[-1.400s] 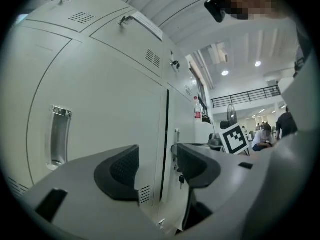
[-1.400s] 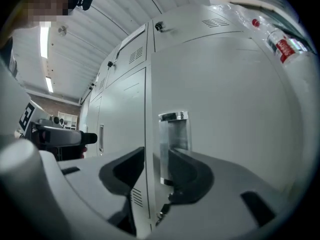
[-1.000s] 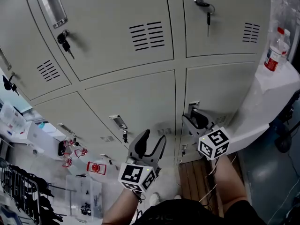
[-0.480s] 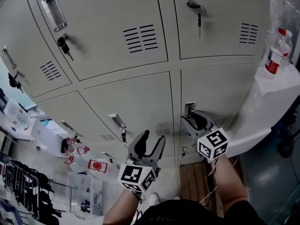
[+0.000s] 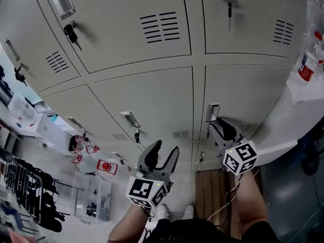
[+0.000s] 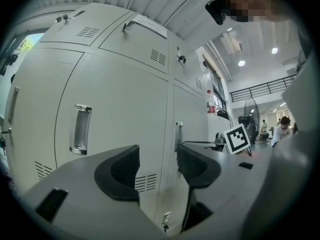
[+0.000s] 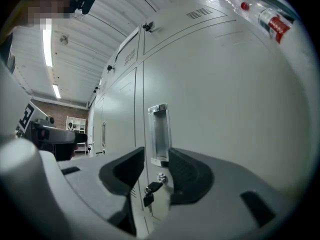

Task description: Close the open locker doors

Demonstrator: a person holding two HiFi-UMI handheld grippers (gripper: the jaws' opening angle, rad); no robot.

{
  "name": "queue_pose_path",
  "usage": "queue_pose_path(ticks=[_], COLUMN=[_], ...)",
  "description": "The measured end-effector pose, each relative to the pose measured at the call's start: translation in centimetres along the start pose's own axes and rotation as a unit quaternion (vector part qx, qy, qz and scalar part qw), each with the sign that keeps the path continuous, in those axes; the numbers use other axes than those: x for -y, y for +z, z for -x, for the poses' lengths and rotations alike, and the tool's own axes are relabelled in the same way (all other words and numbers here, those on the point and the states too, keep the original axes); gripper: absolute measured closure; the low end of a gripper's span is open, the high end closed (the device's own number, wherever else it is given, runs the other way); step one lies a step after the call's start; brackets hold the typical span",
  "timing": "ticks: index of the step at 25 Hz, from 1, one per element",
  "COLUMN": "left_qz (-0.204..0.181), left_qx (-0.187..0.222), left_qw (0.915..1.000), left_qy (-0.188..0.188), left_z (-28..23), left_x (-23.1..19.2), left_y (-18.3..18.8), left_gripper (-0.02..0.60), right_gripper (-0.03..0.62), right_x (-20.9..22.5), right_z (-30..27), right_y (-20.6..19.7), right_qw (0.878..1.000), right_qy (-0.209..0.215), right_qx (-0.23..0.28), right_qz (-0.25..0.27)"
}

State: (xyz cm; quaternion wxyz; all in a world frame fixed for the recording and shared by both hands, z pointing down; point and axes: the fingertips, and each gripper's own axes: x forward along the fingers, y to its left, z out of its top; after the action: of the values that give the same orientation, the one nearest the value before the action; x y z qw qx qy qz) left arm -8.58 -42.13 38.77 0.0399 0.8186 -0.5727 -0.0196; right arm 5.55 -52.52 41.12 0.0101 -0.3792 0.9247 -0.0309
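Note:
Grey locker doors (image 5: 147,103) fill the head view, and every one I see lies flush with its frame. My right gripper (image 5: 218,125) is open just below the recessed handle (image 5: 212,112) of the lower right door (image 5: 248,92). In the right gripper view that handle (image 7: 159,134) stands straight ahead of the right gripper (image 7: 156,159), with a key in the lock (image 7: 152,188) seen low in the gap and nothing clamped. My left gripper (image 5: 166,147) hovers open and empty before the middle lower door. In its own view the left gripper (image 6: 157,156) faces closed doors with a handle (image 6: 81,129).
A red-labelled bottle (image 5: 307,65) stands on a white ledge (image 5: 283,135) at the right. Keys hang from the upper doors' locks (image 5: 71,32). Clutter and a plastic bin (image 5: 91,204) lie on the floor at the left, and a wooden pallet (image 5: 217,186) lies below the lockers.
The head view has swung a little, and the right gripper has drifted slightly right and down below the handle. The left gripper stays put. No door has moved.

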Motion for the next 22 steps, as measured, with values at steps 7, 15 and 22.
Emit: queue_pose_path(ticks=[7, 15, 22], left_qz=[0.008, 0.012, 0.014], left_qx=[-0.009, 0.0, 0.017], left_qw=[0.9997, 0.9992, 0.9994], left_qy=[0.022, 0.038, 0.026], left_z=[3.6, 12.2, 21.8], left_x=[-2.0, -6.2, -9.8], left_y=[-1.4, -1.1, 0.2], left_gripper=[0.35, 0.351, 0.368], right_gripper=[0.459, 0.459, 0.467], right_x=[-4.4, -15.0, -26.8], right_z=[0.8, 0.7, 2.6], right_y=[0.5, 1.3, 1.7], right_qw=[1.0, 0.998, 0.998], right_qy=[0.011, 0.037, 0.035], right_qx=[0.023, 0.039, 0.042], right_qz=[0.007, 0.014, 0.028])
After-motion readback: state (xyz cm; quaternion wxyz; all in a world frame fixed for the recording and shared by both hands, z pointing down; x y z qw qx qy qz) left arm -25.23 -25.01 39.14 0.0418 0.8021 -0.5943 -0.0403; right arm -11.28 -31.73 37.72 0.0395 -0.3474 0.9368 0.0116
